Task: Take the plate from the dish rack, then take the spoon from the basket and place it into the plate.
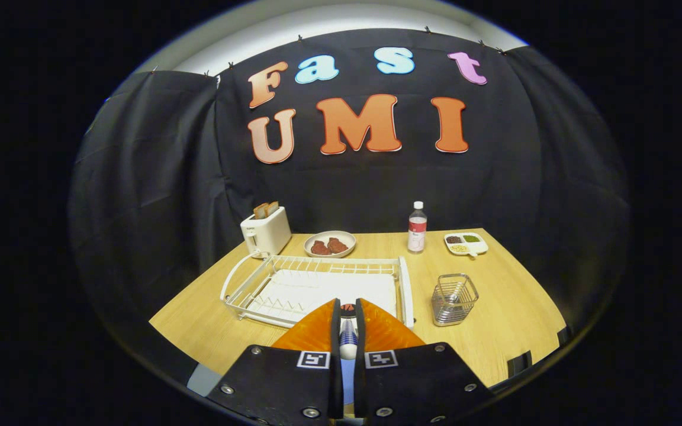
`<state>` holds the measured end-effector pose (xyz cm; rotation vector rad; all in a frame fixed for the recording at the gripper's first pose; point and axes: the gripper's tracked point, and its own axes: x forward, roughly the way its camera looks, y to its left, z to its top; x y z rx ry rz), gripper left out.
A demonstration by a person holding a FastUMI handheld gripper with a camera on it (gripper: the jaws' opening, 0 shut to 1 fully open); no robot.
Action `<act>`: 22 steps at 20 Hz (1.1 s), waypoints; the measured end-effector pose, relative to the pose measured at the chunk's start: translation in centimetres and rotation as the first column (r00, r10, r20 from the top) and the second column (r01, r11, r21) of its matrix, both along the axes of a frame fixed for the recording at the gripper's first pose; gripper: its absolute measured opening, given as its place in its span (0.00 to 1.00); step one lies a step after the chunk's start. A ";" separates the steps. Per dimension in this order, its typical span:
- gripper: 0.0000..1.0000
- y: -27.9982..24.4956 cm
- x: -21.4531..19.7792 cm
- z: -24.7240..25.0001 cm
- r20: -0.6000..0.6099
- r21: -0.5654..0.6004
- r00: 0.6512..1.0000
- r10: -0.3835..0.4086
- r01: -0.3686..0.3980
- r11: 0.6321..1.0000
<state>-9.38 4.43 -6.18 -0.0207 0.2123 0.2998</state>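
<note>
Gripper view shows the jaws [347,322] pinching a spoon [347,340] between them, so the spoon seems already lifted from the basket [454,299], which stands ahead and right of the jaws. The rack [317,287] just beyond the jaws holds no plate. I cannot tell where the plate went; placing remains. Wooden counter [512,307], dark cloth walls.

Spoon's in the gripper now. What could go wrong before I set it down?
1. The gripper is shut on the spoon by its thin handle, so it could pivot or slip in transit.
2. The pale blue sliver under the fingers, possibly the plate, is mostly hidden. A blind release could miss it.
3. The dish rack has its rim just ahead of the fingertips. Drifting forward could knock it.
</note>
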 end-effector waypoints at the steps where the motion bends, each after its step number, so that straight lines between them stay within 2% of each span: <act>1: 0.07 0.6 -0.1 -0.6 -0.009 -0.002 1.000 0.016 -0.016 1.000; 6: 0.07 3.1 -0.1 -4.5 -0.071 -0.020 0.994 0.080 -0.082 0.996; 12: 0.07 4.0 0.5 -9.6 -0.161 -0.046 0.980 0.115 -0.123 0.991; 18: 0.07 4.7 0.8 -11.8 -0.211 -0.086 0.964 0.160 -0.181 0.980; 22: 0.12 4.5 1.4 -11.8 -0.231 -0.082 0.958 0.167 -0.191 0.978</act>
